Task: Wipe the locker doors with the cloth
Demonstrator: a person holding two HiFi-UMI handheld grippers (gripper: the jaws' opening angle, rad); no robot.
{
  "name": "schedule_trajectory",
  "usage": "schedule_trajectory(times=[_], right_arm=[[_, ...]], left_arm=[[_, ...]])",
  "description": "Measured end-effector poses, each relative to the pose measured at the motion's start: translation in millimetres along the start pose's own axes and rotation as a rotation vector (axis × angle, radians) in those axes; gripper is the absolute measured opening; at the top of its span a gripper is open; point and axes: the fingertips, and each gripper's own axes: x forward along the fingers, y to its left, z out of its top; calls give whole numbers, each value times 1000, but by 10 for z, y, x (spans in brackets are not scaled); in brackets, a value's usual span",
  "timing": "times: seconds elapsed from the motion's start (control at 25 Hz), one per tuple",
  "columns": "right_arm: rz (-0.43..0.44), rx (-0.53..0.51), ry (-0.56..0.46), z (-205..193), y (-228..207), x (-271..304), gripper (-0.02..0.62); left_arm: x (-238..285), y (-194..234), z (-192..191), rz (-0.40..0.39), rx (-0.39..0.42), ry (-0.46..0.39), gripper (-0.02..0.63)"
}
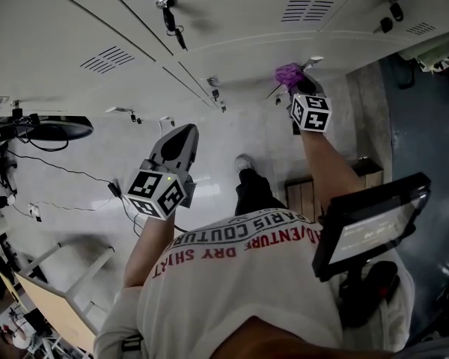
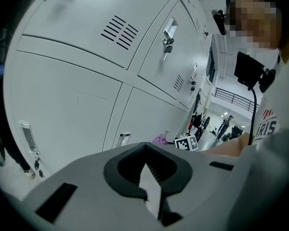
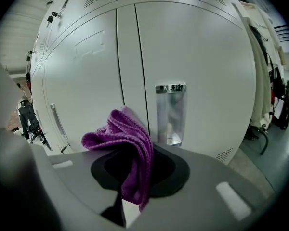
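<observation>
Head view: left gripper (image 1: 181, 137) is raised before the locker doors (image 1: 239, 21), well apart from the right gripper (image 1: 299, 88). The right gripper carries a purple cloth (image 1: 288, 72) at a door face; contact cannot be told.

Left gripper view: jaws together, nothing between them, vented doors ahead.

Right gripper view: jaws clamped on the cloth. It bunches above them, near the door seam and a chrome recessed handle (image 3: 170, 113).

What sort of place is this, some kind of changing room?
Most likely a locker room or staff locker area, perhaps in a workshop. Grey metal lockers fill the wall, with vent slots and keys hanging in the locks. Loose cables trail nearby.
</observation>
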Motion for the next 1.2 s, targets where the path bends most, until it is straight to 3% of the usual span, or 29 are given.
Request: schedule_trajectory(times=[0.16, 0.32, 0.72, 0.84, 1.04, 1.2], right_arm=[[6, 1, 4, -29, 57, -34, 69], [80, -24, 15, -158, 373, -130, 71], [439, -81, 31, -541, 1994, -157, 71], [512, -119, 41, -757, 2385, -66, 71], [518, -126, 69, -1074, 2595, 319, 71], [476, -129, 88, -1194, 2588, 642, 71]], left_arm=[[-53, 42, 10, 6, -5, -12, 2], [-106, 103, -26, 12, -14, -21, 2], [-216, 324, -207, 37, -19, -62, 2], [-209, 411, -326, 48, -28, -84, 2], [-128, 553, -595, 58, -28, -86, 2], [-66, 635, -747, 58, -27, -81, 2]])
